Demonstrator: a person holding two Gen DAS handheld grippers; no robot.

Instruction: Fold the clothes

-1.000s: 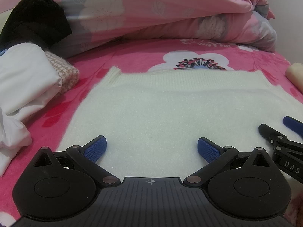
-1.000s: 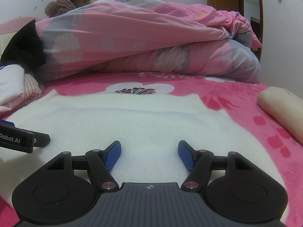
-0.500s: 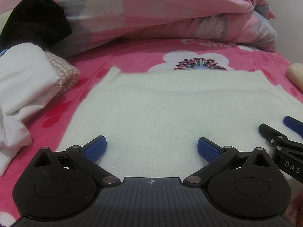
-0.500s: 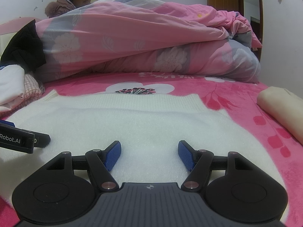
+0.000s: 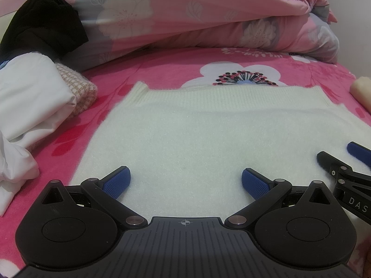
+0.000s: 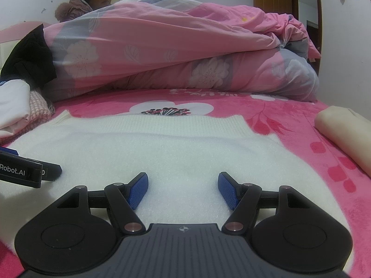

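A white knit sweater (image 5: pixel 208 134) lies flat on the pink floral bed (image 5: pixel 162 69), its ribbed hem toward the rumpled pink quilt (image 6: pixel 162 53). The left hand-held gripper (image 5: pixel 184 180) and the right hand-held gripper (image 6: pixel 182 188) sit side by side over its near part, both spread wide and holding nothing.

White knit sweater (image 5: pixel 208 139) lying on hot-pink bedsheet (image 5: pixel 162 69) showing white flower print. Duvet (image 6: pixel 162 53) showing pale pink, grey, white blossoms. Gripper pads (image 6: pixel 136 191) showing blue, arms black. Folded cloth (image 5: pixel 78 92) showing beige houndstooth.
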